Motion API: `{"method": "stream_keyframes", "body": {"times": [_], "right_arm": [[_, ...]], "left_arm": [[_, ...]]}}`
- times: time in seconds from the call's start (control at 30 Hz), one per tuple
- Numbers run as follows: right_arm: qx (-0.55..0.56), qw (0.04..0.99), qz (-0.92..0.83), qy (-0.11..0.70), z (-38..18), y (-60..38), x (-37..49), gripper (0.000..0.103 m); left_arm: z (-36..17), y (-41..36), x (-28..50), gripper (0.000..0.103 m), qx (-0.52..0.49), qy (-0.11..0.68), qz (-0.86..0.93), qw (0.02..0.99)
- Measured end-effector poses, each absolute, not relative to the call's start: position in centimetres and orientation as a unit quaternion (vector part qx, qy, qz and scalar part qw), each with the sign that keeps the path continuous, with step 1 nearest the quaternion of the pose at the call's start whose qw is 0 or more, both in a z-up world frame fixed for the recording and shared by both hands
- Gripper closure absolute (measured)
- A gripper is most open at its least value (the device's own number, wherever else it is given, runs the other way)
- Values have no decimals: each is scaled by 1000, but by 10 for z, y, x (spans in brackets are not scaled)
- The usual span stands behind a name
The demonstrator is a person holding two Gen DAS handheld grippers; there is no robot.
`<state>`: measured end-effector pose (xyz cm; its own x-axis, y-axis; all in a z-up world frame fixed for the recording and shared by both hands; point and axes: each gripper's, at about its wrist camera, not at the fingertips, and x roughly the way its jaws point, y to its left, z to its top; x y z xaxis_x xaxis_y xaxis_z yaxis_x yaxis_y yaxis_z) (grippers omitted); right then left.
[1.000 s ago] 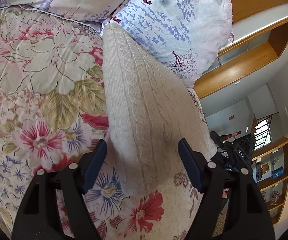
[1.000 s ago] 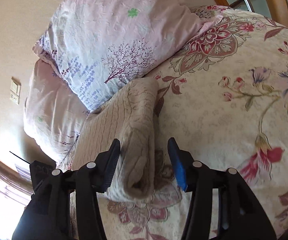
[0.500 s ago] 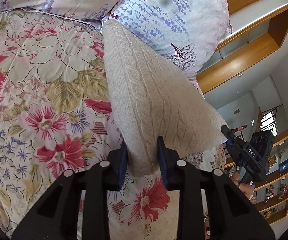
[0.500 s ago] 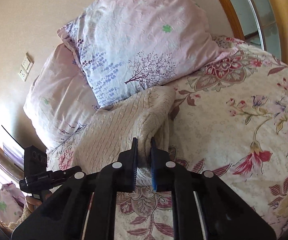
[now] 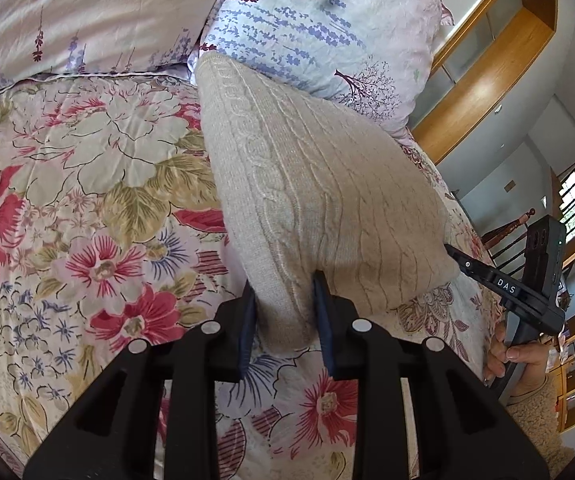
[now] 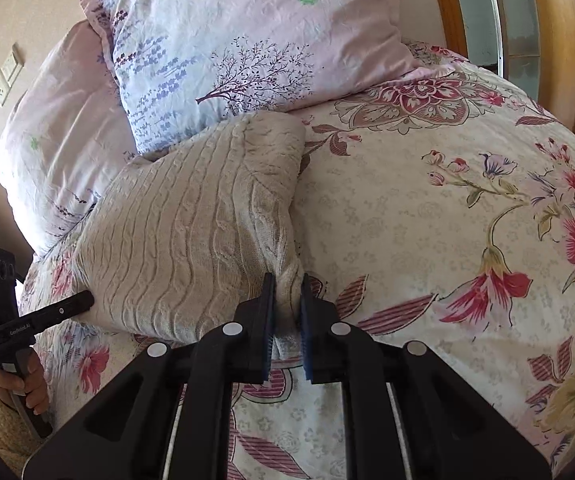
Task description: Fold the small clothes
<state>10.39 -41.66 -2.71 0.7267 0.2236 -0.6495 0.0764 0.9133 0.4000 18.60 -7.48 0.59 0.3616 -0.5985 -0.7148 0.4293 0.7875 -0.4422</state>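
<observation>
Pinching sweater corners: left gripper, right gripper.

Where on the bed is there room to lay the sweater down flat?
Two bare patches of quilt: a wide one to the right of the sweater, running to the bed's edge, and one on its other side, below the pillows. It is crowded at the head, where the sweater's far end meets the pillows. Both tools grip its near end.
</observation>
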Motion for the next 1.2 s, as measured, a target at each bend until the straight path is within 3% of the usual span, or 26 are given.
{"method": "stream_keyframes", "body": {"times": [0.37, 0.5, 0.6, 0.77, 0.93, 1.2], "right_arm": [[204, 904, 39, 374, -28, -419, 106, 88], [210, 898, 37, 384, -24, -424, 107, 72], [242, 892, 43, 378, -17, -439, 103, 51], [314, 878, 57, 356, -6, -468, 109, 35], [365, 848, 101, 371, -5, -473, 146, 32], [366, 819, 124, 424, -12, -463, 202, 29]], "left_arm": [[7, -85, 185, 73, -53, 458, -302, 834], [8, -82, 184, 68, -58, 462, -306, 830], [13, -69, 186, 50, -80, 475, -312, 819], [21, -38, 204, 34, -144, 475, -304, 813], [19, -29, 234, 27, -228, 496, -315, 777], [15, -54, 265, 26, -231, 515, -307, 767]]}}
